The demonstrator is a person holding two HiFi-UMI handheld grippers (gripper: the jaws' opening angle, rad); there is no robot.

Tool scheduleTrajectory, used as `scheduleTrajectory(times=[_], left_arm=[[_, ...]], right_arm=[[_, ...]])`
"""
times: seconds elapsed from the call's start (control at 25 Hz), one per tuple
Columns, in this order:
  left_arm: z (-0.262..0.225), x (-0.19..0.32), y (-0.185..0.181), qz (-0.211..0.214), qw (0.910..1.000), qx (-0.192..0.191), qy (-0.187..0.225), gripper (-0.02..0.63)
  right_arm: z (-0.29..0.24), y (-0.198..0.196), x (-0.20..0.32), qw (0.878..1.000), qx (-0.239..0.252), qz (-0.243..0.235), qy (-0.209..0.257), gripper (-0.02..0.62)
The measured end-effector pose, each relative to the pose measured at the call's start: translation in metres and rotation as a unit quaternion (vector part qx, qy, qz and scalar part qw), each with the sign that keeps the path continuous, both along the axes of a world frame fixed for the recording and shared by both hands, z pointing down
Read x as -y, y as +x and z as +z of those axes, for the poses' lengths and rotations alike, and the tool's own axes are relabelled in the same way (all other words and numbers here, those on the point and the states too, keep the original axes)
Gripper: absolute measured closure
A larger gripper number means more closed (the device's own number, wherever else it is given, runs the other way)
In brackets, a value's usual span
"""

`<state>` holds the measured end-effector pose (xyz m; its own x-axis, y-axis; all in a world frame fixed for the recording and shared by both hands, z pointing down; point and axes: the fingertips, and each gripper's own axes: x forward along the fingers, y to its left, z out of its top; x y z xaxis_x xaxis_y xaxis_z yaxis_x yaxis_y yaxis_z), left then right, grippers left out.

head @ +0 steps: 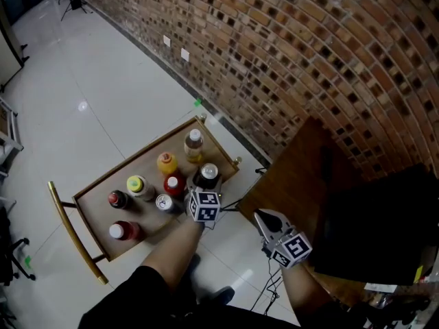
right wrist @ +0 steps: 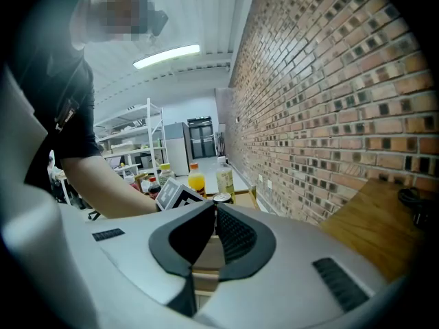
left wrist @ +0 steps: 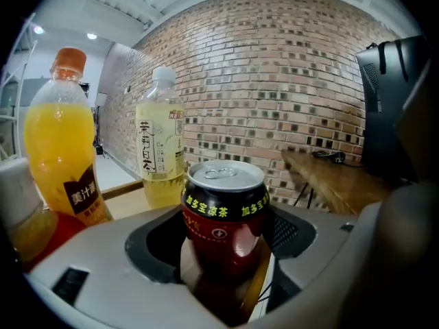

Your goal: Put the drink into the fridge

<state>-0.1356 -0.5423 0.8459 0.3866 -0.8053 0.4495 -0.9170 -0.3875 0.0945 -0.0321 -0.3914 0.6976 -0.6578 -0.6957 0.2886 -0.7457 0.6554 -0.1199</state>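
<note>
left gripper view | step: picking up the drink | left gripper (left wrist: 223, 235) clamped on red tea can (left wrist: 224, 197), upright on wooden tray cart (head: 96, 190) | right gripper (right wrist: 212, 214) pinched together, empty | next: likely lift straight up, clear of the bottles (left wrist: 159, 142)

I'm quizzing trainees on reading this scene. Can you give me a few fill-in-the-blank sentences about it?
1. The left tool has a red and black ____ between its jaws.
2. The jaws of the right tool are ____, with nothing between them.
3. The wall is built of ____.
Missing words: can; shut; brick.
</note>
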Motion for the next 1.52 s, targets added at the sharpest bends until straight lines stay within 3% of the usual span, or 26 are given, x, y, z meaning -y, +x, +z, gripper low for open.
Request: scheduleTrajectory(times=[0.2,0.4,0.68,0.84,1.28,1.52], left_arm=[[-0.009,-0.010,0.005,0.033,0.9993,-0.018,-0.003,0.282],[-0.069,-0.044,0.021,0.095,0.9943,-0.040,0.027,0.282],[-0.178,-0.123,0.058,0.204,0.9763,-0.037,0.061,0.282],[-0.240,-0.171,0.077,0.241,0.9669,-0.026,0.080,0.282],[-0.336,-0.310,0.188,0.379,0.9186,-0.008,0.110,0.282],[-0.365,-0.400,0.256,0.462,0.8796,-0.011,0.112,0.282]], right_arm=[[-0.004,0.009,-0.010,1.000,0.000,0.003,0.000,0.595],[-0.022,0.016,-0.030,1.000,-0.004,0.004,0.010,0.595],[-0.088,0.040,-0.070,0.998,0.018,0.025,0.056,0.595],[-0.127,0.064,-0.111,0.997,0.013,0.037,0.073,0.595],[-0.192,0.165,-0.236,0.988,0.012,0.124,0.095,0.595],[-0.222,0.224,-0.320,0.978,0.014,0.180,0.105,0.595]])
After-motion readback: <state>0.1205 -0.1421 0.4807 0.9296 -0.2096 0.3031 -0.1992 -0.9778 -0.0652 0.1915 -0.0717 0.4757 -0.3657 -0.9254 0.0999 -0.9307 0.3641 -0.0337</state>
